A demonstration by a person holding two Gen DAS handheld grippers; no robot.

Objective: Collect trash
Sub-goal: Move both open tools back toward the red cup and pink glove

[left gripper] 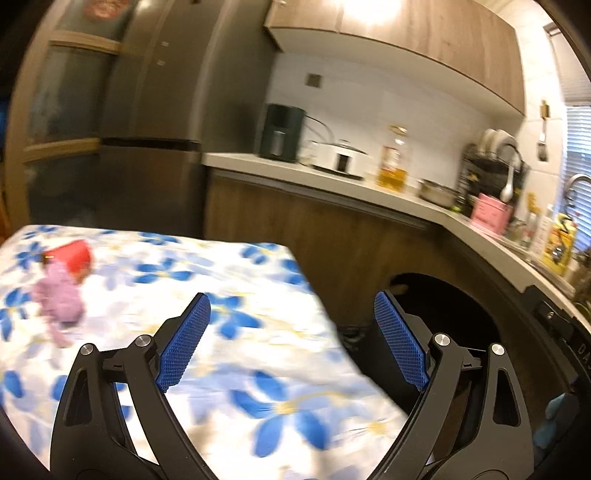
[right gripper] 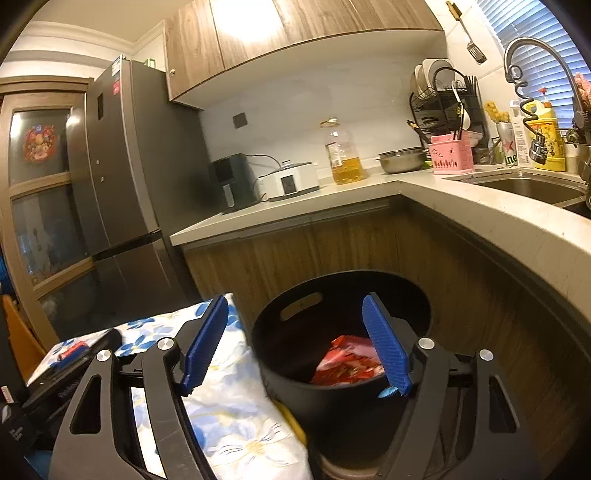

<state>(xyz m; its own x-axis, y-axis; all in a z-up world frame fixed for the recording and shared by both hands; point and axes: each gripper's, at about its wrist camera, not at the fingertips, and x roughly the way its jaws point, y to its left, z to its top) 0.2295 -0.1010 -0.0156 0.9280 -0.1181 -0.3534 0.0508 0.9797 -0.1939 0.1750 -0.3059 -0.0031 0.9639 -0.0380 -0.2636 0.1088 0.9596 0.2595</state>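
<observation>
Both tools [left gripper: 291,341] [right gripper: 295,345] open, empty; red wrapper [right gripper: 347,363] in bin [right gripper: 332,402], print unreadable.

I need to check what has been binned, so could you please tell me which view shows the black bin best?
The right wrist view: the black bin is sharp, with red wrappers inside. The left wrist view shows only its dark opening beside the table.

Warm indoor light is glaring off the upper cabinets [right gripper: 295,33] in both views, blowing out a patch there. Below them, the left wrist view is smearing with motion blur, the right staying sharper. Fisheye bending is curving edges, corners darkening.
</observation>
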